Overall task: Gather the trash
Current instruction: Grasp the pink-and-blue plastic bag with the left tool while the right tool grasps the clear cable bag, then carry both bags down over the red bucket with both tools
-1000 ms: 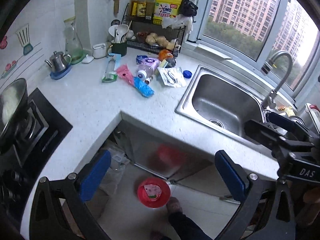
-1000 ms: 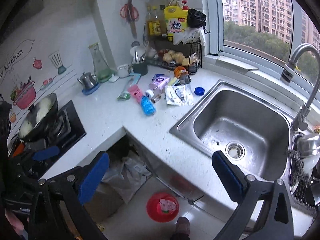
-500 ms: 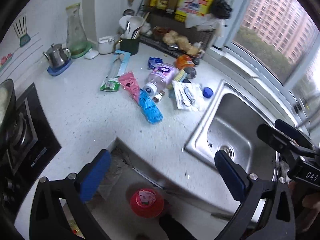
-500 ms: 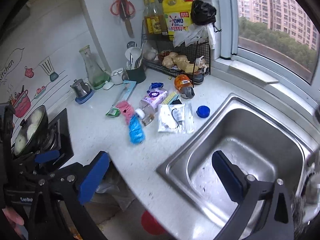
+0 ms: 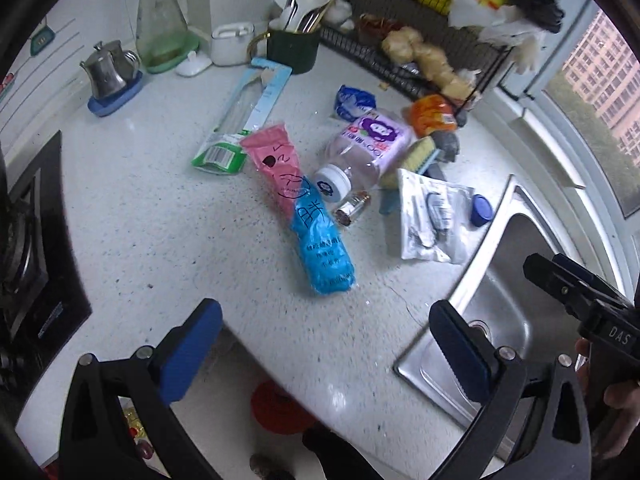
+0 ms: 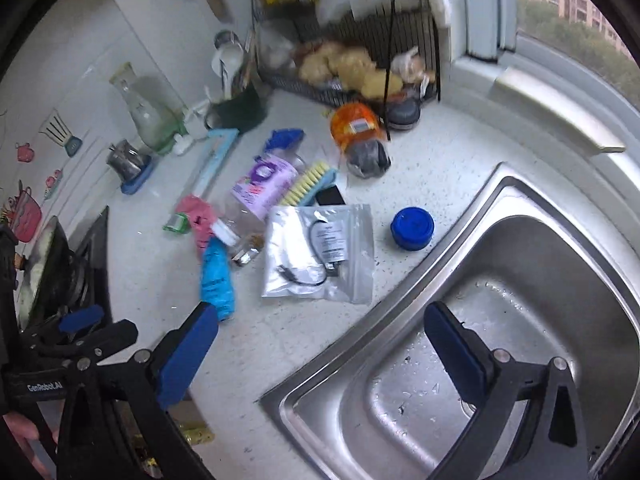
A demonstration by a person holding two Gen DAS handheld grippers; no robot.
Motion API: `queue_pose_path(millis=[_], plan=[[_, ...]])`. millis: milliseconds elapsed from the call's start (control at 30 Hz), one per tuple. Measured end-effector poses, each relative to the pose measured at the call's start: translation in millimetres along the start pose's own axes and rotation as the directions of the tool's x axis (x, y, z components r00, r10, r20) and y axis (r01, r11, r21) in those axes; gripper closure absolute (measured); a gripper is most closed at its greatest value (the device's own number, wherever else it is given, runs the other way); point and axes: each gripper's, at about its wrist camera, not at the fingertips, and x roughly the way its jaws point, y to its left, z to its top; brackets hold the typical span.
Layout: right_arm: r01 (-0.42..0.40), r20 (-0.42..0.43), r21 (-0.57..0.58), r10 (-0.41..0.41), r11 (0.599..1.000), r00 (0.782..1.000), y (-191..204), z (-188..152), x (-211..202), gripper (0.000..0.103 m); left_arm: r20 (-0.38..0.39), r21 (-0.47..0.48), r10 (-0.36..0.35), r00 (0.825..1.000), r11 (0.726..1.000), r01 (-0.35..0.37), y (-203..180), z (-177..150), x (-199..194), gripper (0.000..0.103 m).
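Note:
Trash lies in a cluster on the white counter (image 5: 140,240): a blue wrapper (image 5: 322,252), a pink wrapper (image 5: 276,164), a clear bottle with a purple label (image 5: 364,148), a clear zip bag (image 5: 432,220), a blue cap (image 5: 481,210) and a long toothbrush package (image 5: 244,116). My left gripper (image 5: 320,344) is open and empty, above the counter edge just short of the blue wrapper. My right gripper (image 6: 320,344) is open and empty, above the sink rim near the zip bag (image 6: 320,252) and blue cap (image 6: 413,227).
A steel sink (image 6: 500,320) is at the right. A stove (image 5: 28,248) is at the left. A wire rack (image 5: 420,52), utensil cup (image 5: 292,46), glass carafe (image 5: 160,20) and small kettle (image 5: 108,74) line the back wall. A red bin (image 5: 276,408) stands on the floor below.
Both grippers have moved forward and lower toward the trash cluster. The counter items look larger and closer. The red bin has slid mostly under the counter edge in view.

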Motion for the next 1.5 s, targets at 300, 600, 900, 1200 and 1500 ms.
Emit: queue_pose_path(millis=[300,600,900,1200,1500], plan=[[-0.058,-0.089,0.030,0.060,0.998,0.994,-29.1,19.0,50.8,0.000,-0.081,-0.073,0.052,0.995,0.996,-0.058,5.3,17.3,65.0,0.000],[-0.088,-0.145,0.021,0.090,0.996,0.985,-41.6,30.8,86.9,0.003,-0.104,-0.143,0.083,0.991,0.985,-0.097,10.9,27.6,103.6,0.001],[-0.118,-0.186,-0.025,0.111,0.993,0.976,-37.1,36.8,110.3,0.008,-0.119,-0.166,0.101,0.988,0.979,-0.120,10.3,31.9,128.3,0.010],[-0.144,-0.190,-0.046,0.133,0.988,0.973,-33.6,42.5,117.4,0.053,-0.118,-0.105,0.189,0.975,0.974,-0.202,8.4,42.7,129.8,0.061],[-0.148,-0.188,-0.068,0.133,0.987,0.973,-26.2,34.3,108.7,0.096,-0.111,-0.115,0.118,0.987,0.985,-0.130,20.0,26.4,116.9,0.087]])
